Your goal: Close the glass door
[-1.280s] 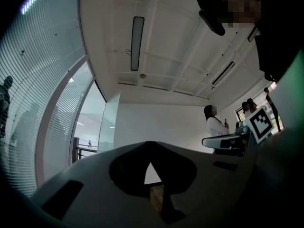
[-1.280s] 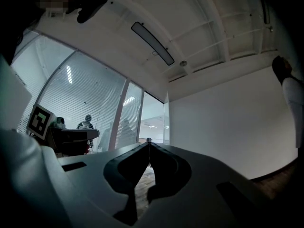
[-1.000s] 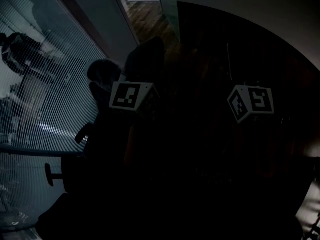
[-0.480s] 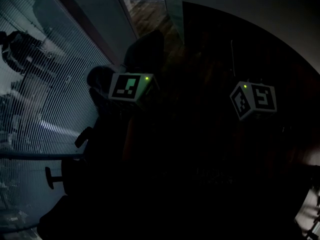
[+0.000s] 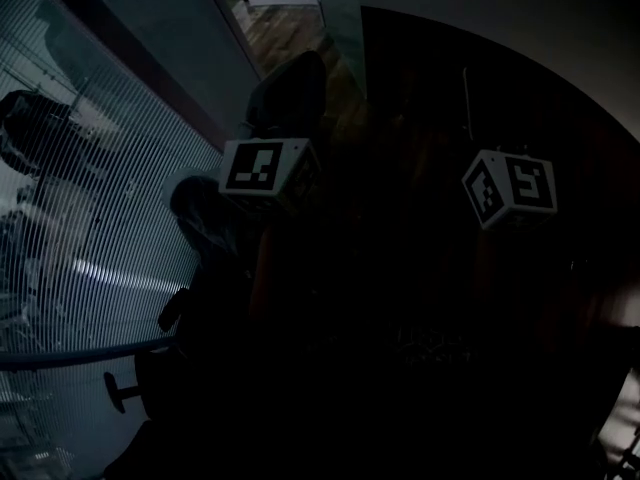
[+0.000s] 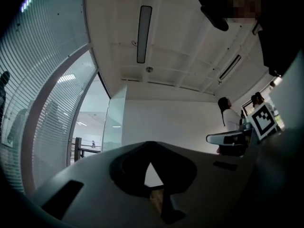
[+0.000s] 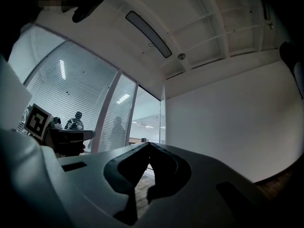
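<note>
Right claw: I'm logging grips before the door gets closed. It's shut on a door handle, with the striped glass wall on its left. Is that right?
Not quite. The right claw is shut, but it holds nothing: the right gripper view shows its jaws meeting tip to tip with nothing between them. The striped glass wall is indeed on its left.

long ceiling light (image 6: 144, 33); person (image 6: 230, 118) beside white wall (image 6: 171, 122); wood floor (image 5: 300, 30)

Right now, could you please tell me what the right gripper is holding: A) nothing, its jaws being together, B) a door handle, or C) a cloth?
A: in the right gripper view, the right gripper has its jaw tips touching, with nothing between them.
</note>
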{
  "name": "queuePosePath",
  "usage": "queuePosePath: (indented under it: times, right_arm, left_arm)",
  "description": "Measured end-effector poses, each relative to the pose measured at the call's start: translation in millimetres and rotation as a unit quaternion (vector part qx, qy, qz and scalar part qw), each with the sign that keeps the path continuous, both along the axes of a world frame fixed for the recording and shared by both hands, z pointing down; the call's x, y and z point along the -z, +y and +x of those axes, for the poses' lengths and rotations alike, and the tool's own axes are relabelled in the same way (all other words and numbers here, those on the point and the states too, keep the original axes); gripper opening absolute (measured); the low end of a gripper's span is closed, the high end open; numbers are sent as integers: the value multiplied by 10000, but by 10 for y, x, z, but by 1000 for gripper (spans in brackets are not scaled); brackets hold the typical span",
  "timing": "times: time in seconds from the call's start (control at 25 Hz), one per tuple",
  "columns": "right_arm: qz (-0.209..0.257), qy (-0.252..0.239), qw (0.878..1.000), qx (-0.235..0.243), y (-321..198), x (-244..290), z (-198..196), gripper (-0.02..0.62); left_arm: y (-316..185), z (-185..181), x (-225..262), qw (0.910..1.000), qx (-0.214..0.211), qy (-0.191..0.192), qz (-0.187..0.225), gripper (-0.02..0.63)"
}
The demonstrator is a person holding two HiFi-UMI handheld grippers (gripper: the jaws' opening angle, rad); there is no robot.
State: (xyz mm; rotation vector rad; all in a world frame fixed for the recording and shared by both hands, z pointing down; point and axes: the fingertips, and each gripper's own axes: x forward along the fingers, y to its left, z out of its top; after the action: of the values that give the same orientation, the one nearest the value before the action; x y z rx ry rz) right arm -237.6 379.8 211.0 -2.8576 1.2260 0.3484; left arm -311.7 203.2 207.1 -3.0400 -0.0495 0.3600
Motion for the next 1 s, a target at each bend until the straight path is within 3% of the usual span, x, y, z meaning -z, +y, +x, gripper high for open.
queuePosePath:
  times: [0.48,1.0]
  right_arm:
    - [-31,-49,9998,-178,-479,-15,847,3]
    - [-8,45,9996,288,-982,14,2251,2]
  left_arm:
    - [-615,833,-94,9996,-79,-33,-263,-5]
    - [-1035,2044,-63,9991,366,45,-229,-5]
